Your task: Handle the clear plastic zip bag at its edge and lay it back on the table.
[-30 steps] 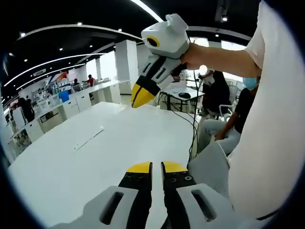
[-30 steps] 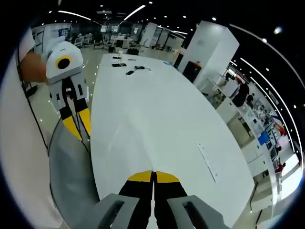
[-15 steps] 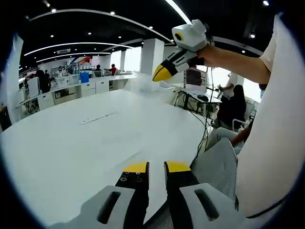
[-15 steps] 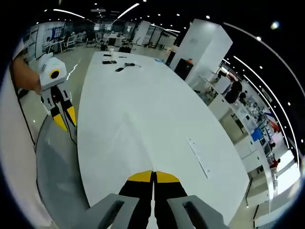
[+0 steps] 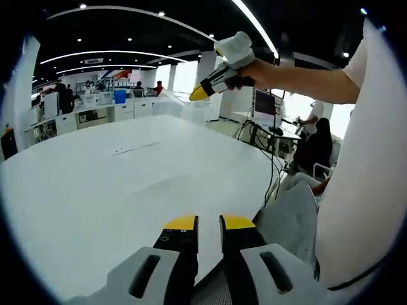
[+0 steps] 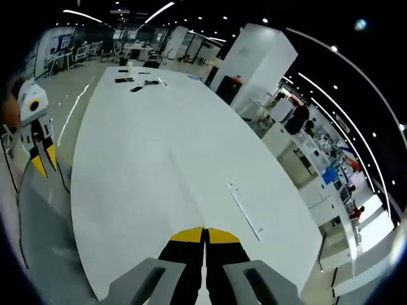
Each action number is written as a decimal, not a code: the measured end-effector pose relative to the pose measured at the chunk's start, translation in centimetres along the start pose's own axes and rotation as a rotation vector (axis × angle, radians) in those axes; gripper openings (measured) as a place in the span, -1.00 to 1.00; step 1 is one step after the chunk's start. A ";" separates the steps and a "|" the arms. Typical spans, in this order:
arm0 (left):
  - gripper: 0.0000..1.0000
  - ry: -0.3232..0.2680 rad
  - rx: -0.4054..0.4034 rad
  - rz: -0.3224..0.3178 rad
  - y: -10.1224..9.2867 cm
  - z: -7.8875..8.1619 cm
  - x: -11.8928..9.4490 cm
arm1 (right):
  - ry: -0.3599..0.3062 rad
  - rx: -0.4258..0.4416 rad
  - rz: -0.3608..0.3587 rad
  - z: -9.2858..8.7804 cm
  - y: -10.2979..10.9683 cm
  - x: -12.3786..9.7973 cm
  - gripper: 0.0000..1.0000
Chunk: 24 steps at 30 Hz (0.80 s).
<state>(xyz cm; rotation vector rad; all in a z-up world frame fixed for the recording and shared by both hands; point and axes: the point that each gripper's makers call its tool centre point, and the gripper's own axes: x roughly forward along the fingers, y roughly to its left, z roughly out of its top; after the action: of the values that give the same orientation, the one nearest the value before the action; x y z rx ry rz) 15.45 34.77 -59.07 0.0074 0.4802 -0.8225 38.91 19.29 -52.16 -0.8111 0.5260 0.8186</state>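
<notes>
Holding the bag (image 6: 172,166) edge in pinched-together right gripper (image 6: 205,232) over table (image 6: 127,146); left gripper (image 5: 208,222) slightly parted, empty

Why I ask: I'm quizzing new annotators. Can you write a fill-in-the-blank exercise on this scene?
The large smooth table has a ___ top. The jaw tips of the left claw and the right claw are coloured ___. In the left gripper view, a hand holds the right claw in the air ___ the table. In the right gripper view, the right claw's jaws are pressed ___, with no gap.
Missing words: white; yellow; above; together.
</notes>
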 end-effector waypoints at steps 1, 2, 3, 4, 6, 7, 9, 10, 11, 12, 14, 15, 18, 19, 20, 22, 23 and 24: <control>-0.80 -0.001 -0.003 0.002 0.1 0.0 -0.1 | 0.000 -0.009 -0.026 0.0 -0.8 0.5 -1.00; -0.80 -0.002 -0.005 0.003 0.1 0.0 -0.1 | -0.001 -0.018 -0.037 0.0 -1.2 0.9 -1.00; -0.80 -0.002 -0.006 0.006 0.2 0.0 -0.2 | -0.004 -0.018 -0.048 0.0 -1.7 1.5 -1.00; -0.80 -0.001 -0.004 0.008 0.2 0.0 -0.2 | -0.004 -0.027 -0.057 0.0 -2.0 1.9 -1.00; -0.80 -0.002 -0.006 0.009 0.2 0.1 -0.2 | 0.000 -0.031 -0.069 0.0 -2.6 2.7 -1.00; -0.80 -0.004 -0.007 0.012 0.2 0.2 -0.2 | 0.005 -0.059 -0.091 0.0 -3.1 3.2 -1.00; -0.80 -0.008 -0.009 0.013 0.2 0.5 -0.2 | 0.006 -0.064 -0.092 0.0 -3.2 4.0 -1.00; -0.80 -0.008 -0.007 0.014 0.2 0.5 -0.3 | 0.006 -0.064 -0.096 0.0 -3.3 4.4 -1.00; -0.80 -0.009 -0.005 0.016 0.2 0.6 -0.3 | 0.005 -0.100 -0.122 0.0 -3.9 4.9 -1.00; -0.80 -0.010 -0.007 0.018 0.2 0.7 -0.3 | 0.008 -0.096 -0.120 -0.1 -4.0 5.3 -1.00; -0.80 -0.014 -0.010 0.024 0.3 0.8 -0.4 | 0.009 -0.106 -0.132 -0.3 -4.0 5.9 -1.00; -0.80 -0.015 -0.011 0.026 0.3 0.9 -0.5 | 0.009 -0.101 -0.130 -0.3 -3.9 6.3 -1.00; -0.79 -0.021 -0.016 0.033 0.5 1.0 -0.7 | 0.019 -0.141 -0.135 -0.8 -3.0 7.3 -1.00; -0.79 -0.022 -0.017 0.035 0.5 1.0 -0.7 | 0.020 -0.143 -0.135 -0.9 -2.9 7.4 -1.00; -0.79 -0.024 -0.016 0.038 0.6 1.0 -0.8 | 0.022 -0.140 -0.132 -1.1 -2.1 7.3 -1.00; -0.79 -0.026 -0.019 0.042 0.7 1.0 -0.9 | 0.032 -0.129 -0.118 -2.1 -1.4 8.5 -1.00; -0.78 -0.025 -0.019 0.043 0.7 1.0 -1.0 | 0.031 -0.133 -0.116 -2.1 -0.9 8.6 -1.00; -0.78 -0.025 -0.020 0.044 0.7 1.0 -1.0 | 0.030 -0.141 -0.109 -2.2 -0.1 8.7 -1.00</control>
<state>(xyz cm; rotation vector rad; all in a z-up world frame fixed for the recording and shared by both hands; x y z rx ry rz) 15.77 35.78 -57.86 -0.0102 0.4633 -0.7738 43.83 21.23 -59.42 -0.9746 0.4503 0.7494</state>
